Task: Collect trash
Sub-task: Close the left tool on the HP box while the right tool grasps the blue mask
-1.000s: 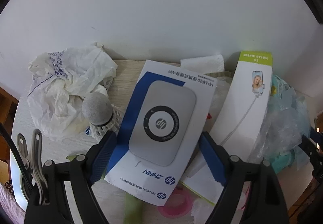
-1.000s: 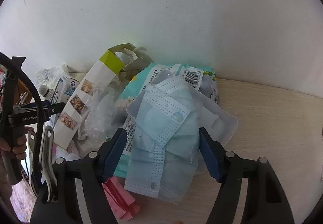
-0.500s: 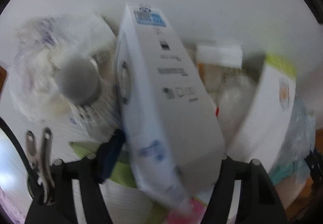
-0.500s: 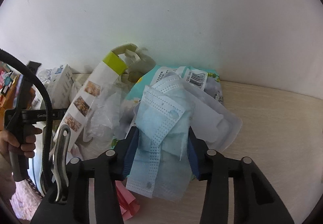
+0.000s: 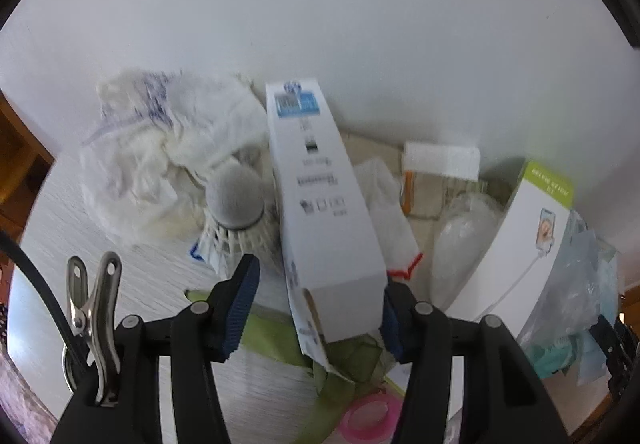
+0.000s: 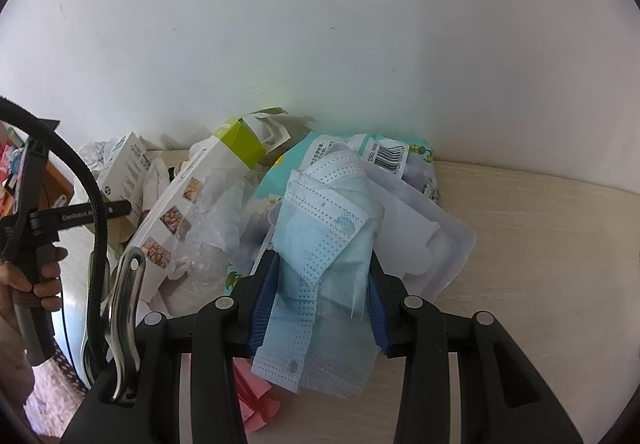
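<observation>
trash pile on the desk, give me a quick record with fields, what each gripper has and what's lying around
left gripper: jaws just been closing; white box tipped on edge between them, right pad touching, left pad apart
right gripper: jaws just been closing; shut on blue face mask
beside box: shuttlecock, crumpled white bag
elsewhere in pile: selfie stick box, white plastic tray, pink ring
surface: pale wood desk

Left wrist view: looks steeply down along its fingers, close over the tabletop (image 5: 100, 244) clutter, facing the white wall (image 5: 320, 24).
Right wrist view: same downward tilt, close, facing the wall from further right.
Shared: white HP box (image 5: 324, 204) (image 6: 128, 168); selfie-stick box (image 5: 524, 244) (image 6: 200, 188).
</observation>
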A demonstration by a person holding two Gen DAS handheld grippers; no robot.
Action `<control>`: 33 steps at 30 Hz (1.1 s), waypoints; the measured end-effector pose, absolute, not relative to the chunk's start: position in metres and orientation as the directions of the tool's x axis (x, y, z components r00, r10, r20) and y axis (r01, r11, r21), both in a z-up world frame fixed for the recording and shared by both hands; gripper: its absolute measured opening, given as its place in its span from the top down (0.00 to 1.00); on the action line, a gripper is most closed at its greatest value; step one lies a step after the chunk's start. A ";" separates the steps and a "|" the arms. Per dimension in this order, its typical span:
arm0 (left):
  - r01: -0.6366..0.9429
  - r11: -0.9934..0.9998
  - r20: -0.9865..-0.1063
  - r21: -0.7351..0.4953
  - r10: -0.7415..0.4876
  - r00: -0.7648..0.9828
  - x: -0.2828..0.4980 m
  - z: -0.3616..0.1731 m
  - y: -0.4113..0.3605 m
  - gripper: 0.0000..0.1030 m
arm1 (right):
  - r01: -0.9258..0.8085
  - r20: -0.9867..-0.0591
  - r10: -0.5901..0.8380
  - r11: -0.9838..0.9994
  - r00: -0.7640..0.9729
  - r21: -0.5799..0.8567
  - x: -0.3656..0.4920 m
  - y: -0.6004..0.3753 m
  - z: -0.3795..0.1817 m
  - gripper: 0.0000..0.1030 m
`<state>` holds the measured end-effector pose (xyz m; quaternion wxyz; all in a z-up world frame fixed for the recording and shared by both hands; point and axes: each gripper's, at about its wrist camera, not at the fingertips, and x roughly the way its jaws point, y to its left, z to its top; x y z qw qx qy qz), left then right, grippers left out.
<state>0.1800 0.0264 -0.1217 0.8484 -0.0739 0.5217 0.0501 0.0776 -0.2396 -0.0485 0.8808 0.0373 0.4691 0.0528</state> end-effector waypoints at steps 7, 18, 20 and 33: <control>-0.240 0.969 -0.892 -0.063 0.054 0.448 0.196 -0.139 0.031 0.46 | -0.062 -0.822 0.134 0.991 0.554 0.120 0.078 -0.240 -0.050 0.59; -0.198 0.978 -0.860 -0.064 0.046 0.508 0.184 -0.131 0.016 0.69 | -0.058 -0.804 0.134 0.991 0.579 0.124 0.070 -0.244 -0.045 0.77; -0.187 0.981 -0.849 -0.060 0.049 0.527 0.177 -0.124 0.013 0.69 | -0.062 -0.794 0.140 0.990 0.592 0.128 0.067 -0.244 -0.042 0.79; -0.152 0.988 -0.803 -0.036 0.062 0.592 0.134 -0.062 0.007 0.69 | -0.117 -0.729 0.184 0.983 0.660 0.142 0.045 -0.232 -0.014 0.80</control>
